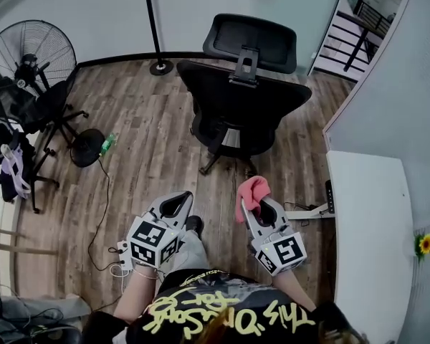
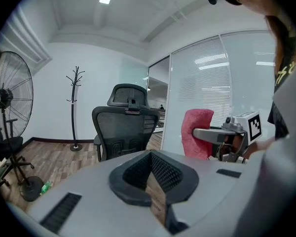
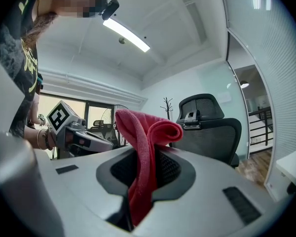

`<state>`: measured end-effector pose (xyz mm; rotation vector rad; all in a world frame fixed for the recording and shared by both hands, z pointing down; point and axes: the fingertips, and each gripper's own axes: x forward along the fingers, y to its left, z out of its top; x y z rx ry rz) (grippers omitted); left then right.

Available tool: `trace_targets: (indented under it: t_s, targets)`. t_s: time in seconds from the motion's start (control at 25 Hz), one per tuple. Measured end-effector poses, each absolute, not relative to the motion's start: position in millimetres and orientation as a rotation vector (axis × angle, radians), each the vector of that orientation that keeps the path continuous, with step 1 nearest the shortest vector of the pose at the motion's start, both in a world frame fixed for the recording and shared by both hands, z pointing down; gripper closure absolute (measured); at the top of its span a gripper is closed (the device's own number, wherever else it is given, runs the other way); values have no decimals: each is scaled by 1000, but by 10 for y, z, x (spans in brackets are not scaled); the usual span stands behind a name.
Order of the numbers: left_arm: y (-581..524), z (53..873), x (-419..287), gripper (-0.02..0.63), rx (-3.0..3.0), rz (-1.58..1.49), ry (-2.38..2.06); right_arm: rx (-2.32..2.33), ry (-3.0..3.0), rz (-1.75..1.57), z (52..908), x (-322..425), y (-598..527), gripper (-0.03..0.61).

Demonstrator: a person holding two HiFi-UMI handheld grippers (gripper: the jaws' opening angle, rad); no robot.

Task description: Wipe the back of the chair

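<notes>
Wooden floor point(image 1: 147, 120) with chair point(image 1: 245, 106), fan point(image 1: 30, 52)

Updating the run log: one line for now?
right tongs shut on pink cloth | left tongs shut, empty | black mesh office chair untouched

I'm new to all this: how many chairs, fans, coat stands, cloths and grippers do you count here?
Chairs: 2 (middle chair, left chair)
Fan: 1
Coat stand: 1
Pink cloth: 1
Grippers: 2 (left gripper, right gripper)
Total: 7
</notes>
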<state>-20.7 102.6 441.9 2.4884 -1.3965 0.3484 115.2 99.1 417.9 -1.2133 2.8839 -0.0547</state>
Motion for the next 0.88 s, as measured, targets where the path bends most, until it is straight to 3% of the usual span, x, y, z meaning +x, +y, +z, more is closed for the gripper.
trace_targets:
  t_s: [0.88]
  targets:
    - [-1365, 4256, -590, 621, 2670, 393, -1133, -1486, 2742, -11, 4019, 730, -1070, 515]
